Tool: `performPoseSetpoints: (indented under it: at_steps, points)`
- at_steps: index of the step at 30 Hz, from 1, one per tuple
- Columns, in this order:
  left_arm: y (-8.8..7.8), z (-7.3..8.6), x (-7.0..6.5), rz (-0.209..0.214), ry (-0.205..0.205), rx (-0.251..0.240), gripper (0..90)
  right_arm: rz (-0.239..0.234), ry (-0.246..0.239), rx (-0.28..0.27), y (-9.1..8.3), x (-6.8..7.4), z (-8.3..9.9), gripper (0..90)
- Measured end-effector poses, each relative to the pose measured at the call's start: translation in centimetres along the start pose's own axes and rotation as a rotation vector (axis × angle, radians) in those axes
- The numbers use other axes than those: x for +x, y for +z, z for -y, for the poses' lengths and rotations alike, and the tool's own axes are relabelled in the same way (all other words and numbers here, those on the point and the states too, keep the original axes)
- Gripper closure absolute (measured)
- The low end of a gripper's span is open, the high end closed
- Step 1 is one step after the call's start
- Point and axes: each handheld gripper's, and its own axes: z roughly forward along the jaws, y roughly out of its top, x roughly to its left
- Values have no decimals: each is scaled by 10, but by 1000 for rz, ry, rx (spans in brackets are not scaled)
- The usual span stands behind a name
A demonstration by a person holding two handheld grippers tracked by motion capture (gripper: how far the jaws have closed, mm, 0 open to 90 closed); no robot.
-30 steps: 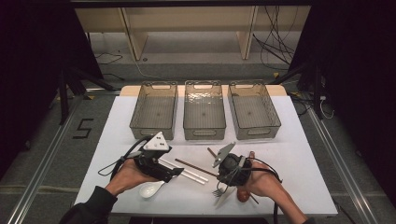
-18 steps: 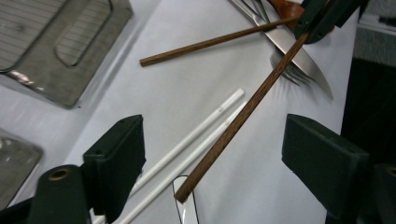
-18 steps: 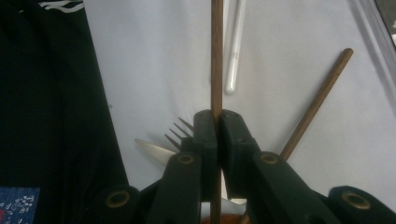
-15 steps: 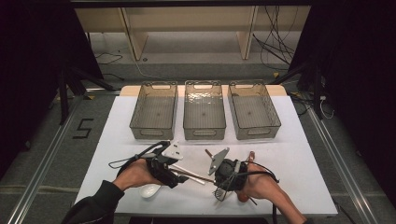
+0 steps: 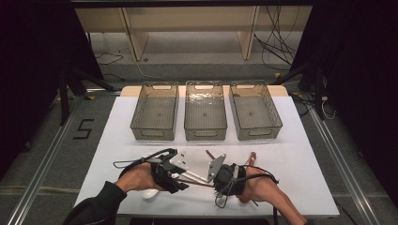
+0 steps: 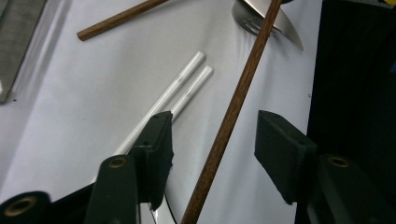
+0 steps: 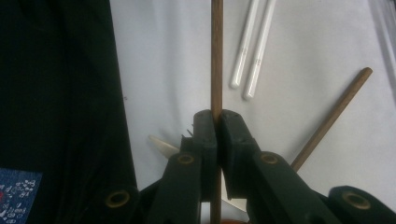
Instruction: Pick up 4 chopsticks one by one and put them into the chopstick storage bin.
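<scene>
Brown wood chopstick: thin, round, straight, lifted off white table, pinched at one end, other end btwn 2 open pads w/o touching

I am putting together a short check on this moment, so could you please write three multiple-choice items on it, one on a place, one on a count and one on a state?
1. Where does the brown wooden chopstick run at the left gripper?
A. Between its fingers
B. Outside both fingers
C. Inside a bin

2. How many clear bins stand in a row at the far side of the table?
A. Two
B. Three
C. Four

3. How does the right gripper stand?
A. Wide open over the white chopsticks
B. Open and empty
C. Shut on the brown wooden chopstick

Answers:
1 A: the left gripper view shows the stick in the gap, with the fingers, which have just been closing, apart from it.
2 B: the high view shows three.
3 C: the right gripper view shows both fingers pressed against the stick.
</scene>
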Motion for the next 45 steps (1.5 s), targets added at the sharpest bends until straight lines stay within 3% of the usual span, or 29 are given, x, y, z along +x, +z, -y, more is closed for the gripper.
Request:
performPoseSetpoints:
  at_steps: [5,16,21,22,23,24,27,28,30,31,32,34,37,40,45]
  points:
    - [3,0,-3,17,34,14,533,-6,-28,1,0,1,0,860]
    - [5,0,-8,58,92,31,776,-15,-65,-15,0,2,0,853]
    - [5,0,-10,107,110,24,830,-2,-29,-19,-2,-1,2,791]
    - [4,0,-11,105,100,20,834,0,6,-32,-5,-5,4,752]
    - [4,0,-10,102,98,20,834,0,6,-32,-5,-5,4,752]
    - [3,1,-9,100,90,18,835,15,18,-38,-9,-6,5,655]
    - [0,4,-4,84,61,9,836,43,72,-102,-21,-12,8,533]
    - [-3,5,0,63,34,-1,836,41,94,-136,-26,-14,10,503]
    - [-4,6,2,49,17,-7,836,49,143,-189,-32,-20,15,460]
    - [-5,7,4,36,0,-12,836,49,143,-189,-32,-20,15,460]
    - [-7,8,6,23,-15,-16,836,76,194,-218,-36,-24,19,413]
    - [-11,11,10,-11,-49,-31,836,90,213,-233,-37,-25,22,398]
    - [-18,13,16,-68,-108,-62,835,129,295,-274,-37,-26,29,360]
    - [-27,16,24,-114,-160,-86,835,140,340,-311,-36,-26,33,338]
    - [-40,22,38,-184,-252,-127,835,151,385,-308,-31,-27,40,318]
